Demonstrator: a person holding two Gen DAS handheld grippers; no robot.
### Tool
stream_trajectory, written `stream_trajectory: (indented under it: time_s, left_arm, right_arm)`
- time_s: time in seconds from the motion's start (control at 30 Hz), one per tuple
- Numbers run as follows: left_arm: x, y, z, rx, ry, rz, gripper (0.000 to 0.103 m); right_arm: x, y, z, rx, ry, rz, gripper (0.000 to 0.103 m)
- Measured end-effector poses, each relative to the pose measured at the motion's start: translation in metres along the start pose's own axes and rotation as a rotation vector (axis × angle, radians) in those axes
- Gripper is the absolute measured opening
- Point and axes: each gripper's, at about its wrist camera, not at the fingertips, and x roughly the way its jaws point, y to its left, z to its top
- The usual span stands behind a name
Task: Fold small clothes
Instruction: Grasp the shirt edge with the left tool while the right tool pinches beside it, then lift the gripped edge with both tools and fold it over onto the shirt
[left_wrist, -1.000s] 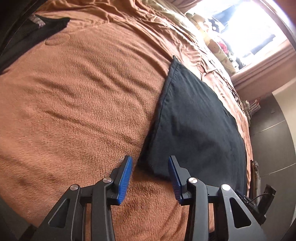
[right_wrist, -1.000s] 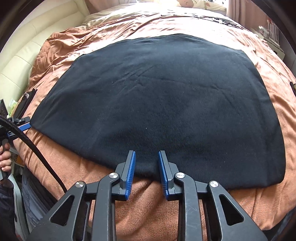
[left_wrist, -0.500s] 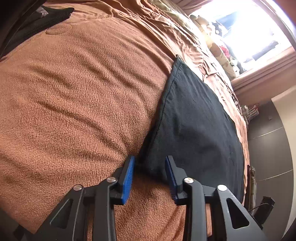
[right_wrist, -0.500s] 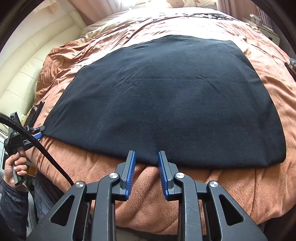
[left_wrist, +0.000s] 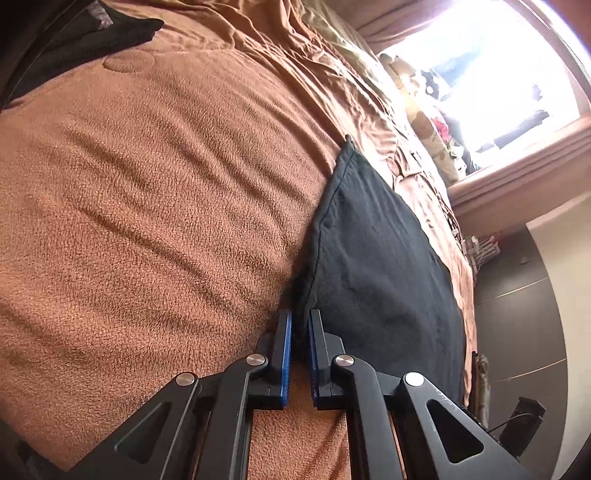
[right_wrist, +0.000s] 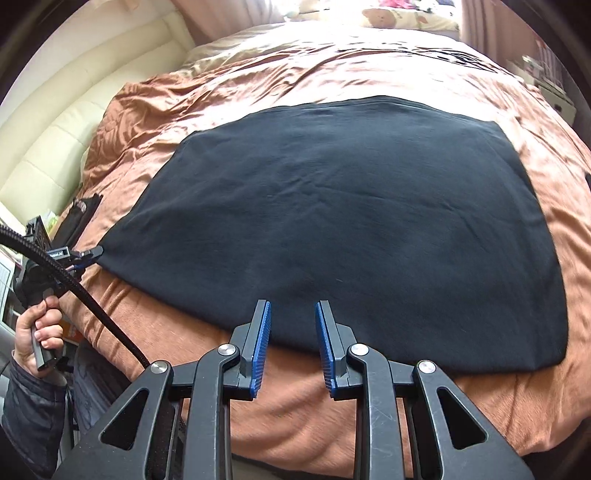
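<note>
Left wrist view: left gripper (left_wrist: 300, 328) clenched on the near corner of the black garment (left_wrist: 376, 266), which lies on the brown blanket (left_wrist: 166, 184).

Right wrist view: right gripper (right_wrist: 292, 325) partly parted, grasping nothing, over the near hem; garment (right_wrist: 332, 221) lies flat, so I judge no fold made yet.

A dark navy, soft knit garment (right_wrist: 340, 221) lies spread flat on a brown fleece bed cover (left_wrist: 155, 206), folded into a broad four-sided panel with only faint creases. Its near edge runs along the bed's front edge. Its left near corner (left_wrist: 301, 295) is pinched and slightly raised off the cover, and the hemmed left side runs away from that corner.
</note>
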Motion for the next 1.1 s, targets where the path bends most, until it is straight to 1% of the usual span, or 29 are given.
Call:
stream_trajectory:
  time_s: [0.1,0.23,0.43,0.5,0.53,0.63,0.73,0.97,1.1]
  left_arm:
    - [0.0,0.006,-0.001,-0.019,0.006,-0.018,0.008]
    - [0.002,0.008,-0.006,-0.029,0.01,-0.024,0.008]
    - [0.005,0.008,-0.004,-0.036,0.014,-0.042,0.008]
    - [0.006,0.008,-0.003,-0.038,0.015,-0.048,0.008]
    - [0.006,0.008,-0.002,-0.041,0.016,-0.051,0.008]
    - [0.005,0.011,-0.002,-0.049,0.019,-0.047,0.008]
    - [0.005,0.011,-0.002,-0.058,0.021,-0.046,0.008]
    - [0.008,0.013,-0.002,-0.087,0.022,-0.043,0.008]
    - [0.008,0.015,-0.003,-0.126,0.019,-0.044,0.008]
  right_arm:
    - [0.012,0.013,0.008,-0.028,0.013,0.003,0.022]
    - [0.03,0.028,0.02,-0.053,0.025,0.005,0.022]
    - [0.059,0.051,0.031,-0.092,0.049,-0.021,0.022]
    - [0.07,0.054,0.033,-0.092,0.068,-0.047,0.016]
    - [0.076,0.055,0.034,-0.088,0.079,-0.055,0.014]
    - [0.088,0.059,0.044,-0.076,0.08,-0.08,0.013]
    - [0.099,0.061,0.056,-0.067,0.075,-0.102,0.01]
    - [0.125,0.054,0.084,-0.043,0.089,-0.137,0.01]
    - [0.139,0.047,0.107,-0.029,0.085,-0.16,0.009]
